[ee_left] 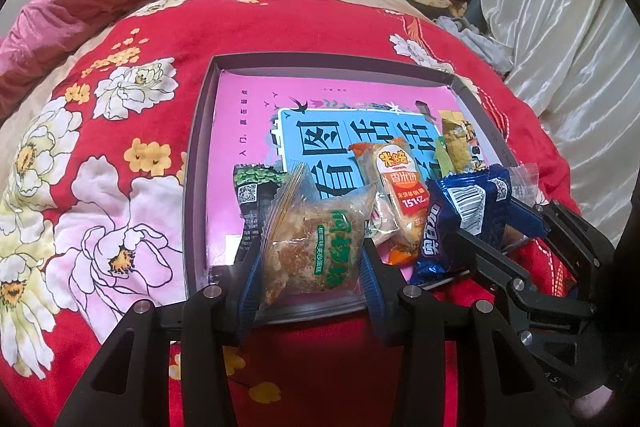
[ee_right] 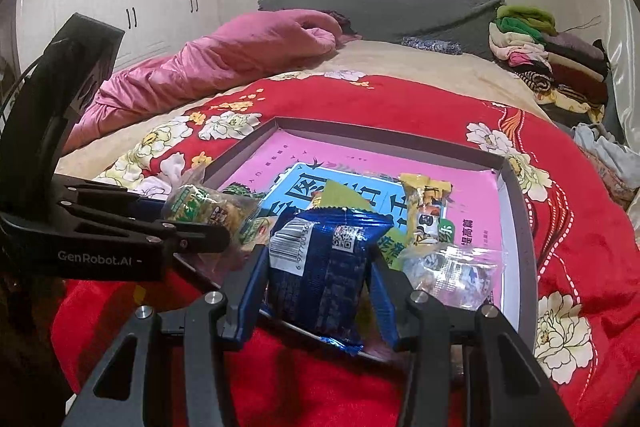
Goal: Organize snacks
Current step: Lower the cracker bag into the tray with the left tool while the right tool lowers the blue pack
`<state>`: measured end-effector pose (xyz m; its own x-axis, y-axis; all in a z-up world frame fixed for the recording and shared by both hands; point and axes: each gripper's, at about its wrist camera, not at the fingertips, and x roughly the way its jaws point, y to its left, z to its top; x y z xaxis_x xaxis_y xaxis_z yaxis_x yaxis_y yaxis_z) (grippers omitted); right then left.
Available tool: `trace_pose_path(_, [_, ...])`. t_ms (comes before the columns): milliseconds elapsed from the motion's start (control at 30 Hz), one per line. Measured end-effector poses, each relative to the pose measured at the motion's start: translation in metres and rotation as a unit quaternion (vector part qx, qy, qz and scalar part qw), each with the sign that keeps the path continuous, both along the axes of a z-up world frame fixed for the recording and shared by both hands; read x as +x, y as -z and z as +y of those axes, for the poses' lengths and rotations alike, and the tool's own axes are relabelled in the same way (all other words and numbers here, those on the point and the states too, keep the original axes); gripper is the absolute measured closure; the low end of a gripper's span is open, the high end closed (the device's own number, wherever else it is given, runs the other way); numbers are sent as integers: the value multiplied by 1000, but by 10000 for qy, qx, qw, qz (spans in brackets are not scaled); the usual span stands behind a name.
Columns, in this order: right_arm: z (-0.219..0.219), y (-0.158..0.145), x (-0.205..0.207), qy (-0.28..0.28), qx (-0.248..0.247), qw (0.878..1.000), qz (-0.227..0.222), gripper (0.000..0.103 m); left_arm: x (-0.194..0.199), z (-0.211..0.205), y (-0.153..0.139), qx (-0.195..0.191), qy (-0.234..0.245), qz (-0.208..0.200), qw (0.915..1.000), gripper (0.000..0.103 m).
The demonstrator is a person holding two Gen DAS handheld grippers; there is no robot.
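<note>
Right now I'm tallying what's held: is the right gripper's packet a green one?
No, the right gripper has its fingers closed on a blue snack packet with a barcode.

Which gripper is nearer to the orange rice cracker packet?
Left. The left gripper, holding the clear pastry packet, is right beside the orange rice cracker packet; the right gripper holds the blue packet farther away.

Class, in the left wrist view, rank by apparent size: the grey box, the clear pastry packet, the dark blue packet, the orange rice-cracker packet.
1. grey box
2. clear pastry packet, though nearness enlarges it
3. dark blue packet and orange rice-cracker packet: too alike to rank
</note>
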<state>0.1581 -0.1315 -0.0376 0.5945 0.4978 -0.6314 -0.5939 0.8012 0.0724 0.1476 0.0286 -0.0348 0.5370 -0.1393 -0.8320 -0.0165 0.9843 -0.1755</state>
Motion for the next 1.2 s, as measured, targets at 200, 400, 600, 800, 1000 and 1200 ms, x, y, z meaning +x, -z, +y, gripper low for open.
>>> trace_pose_path(200, [-1,0,0,25,33,10000,29,54,-1,0,-1,-6,-8,7,10000,56])
trace_pose_path(400, [-1,0,-1,35,24,10000,8,52,-1,-2,-2,12,-9,19,10000,56])
trace_pose_path(600, [-2,-1,-1,48,20,10000,-3,50,-2,-1,-3,10,-12,27,10000,55])
trace_pose_path(800, [-2,-1,-1,47,25,10000,2,46,-2,-1,-3,0,-24,25,10000,55])
trace_pose_path(1000, [-3,-1,-2,64,7,10000,-27,46,-3,-3,-4,6,-21,39,10000,53])
trace_pose_path(1200, [-2,-1,-4,10,-5,10000,-32,45,-2,0,-5,9,-64,43,10000,47])
